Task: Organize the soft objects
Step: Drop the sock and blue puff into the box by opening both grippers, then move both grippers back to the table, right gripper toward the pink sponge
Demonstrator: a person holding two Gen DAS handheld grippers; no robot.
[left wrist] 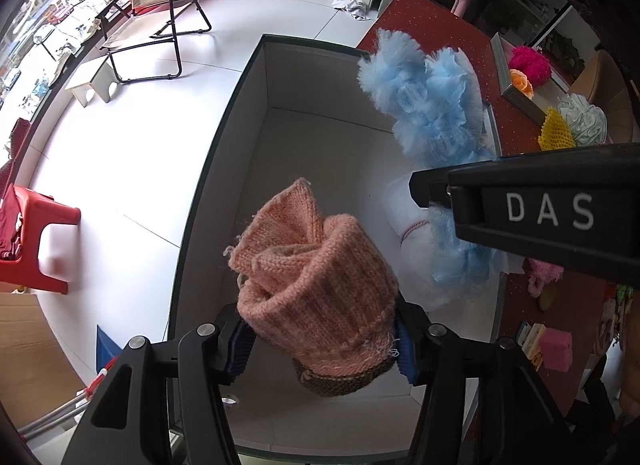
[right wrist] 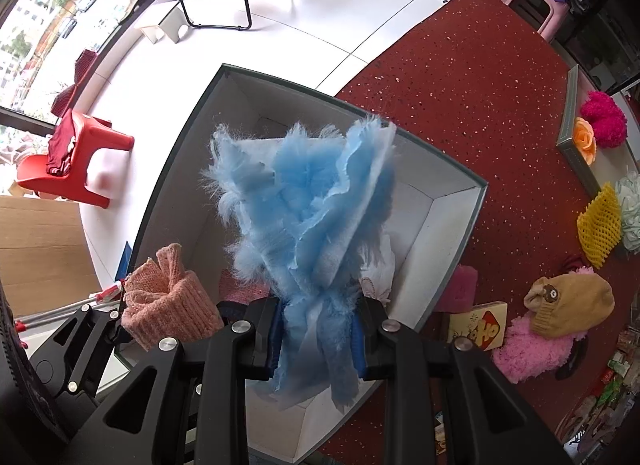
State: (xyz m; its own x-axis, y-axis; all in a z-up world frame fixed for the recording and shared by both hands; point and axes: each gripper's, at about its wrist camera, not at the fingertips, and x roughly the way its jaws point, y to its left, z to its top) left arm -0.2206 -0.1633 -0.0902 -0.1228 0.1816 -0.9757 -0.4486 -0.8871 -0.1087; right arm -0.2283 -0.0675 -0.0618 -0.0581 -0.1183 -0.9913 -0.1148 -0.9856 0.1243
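Both grippers pointed down over the white box [right wrist: 452, 201], presumably to drop soft items inside. Left gripper [left wrist: 320, 345] jaws bracketed the peach knit piece [left wrist: 316, 289]; grip or release could not be told. Right gripper [right wrist: 318, 335] jaws clenched on the blue fluffy cloth [right wrist: 304, 205] above the box. Beside the box, the red speckled surface [right wrist: 460, 105] carried more soft things; beyond it, white tiled floor [left wrist: 132, 153] and a folding chair [left wrist: 160, 5].
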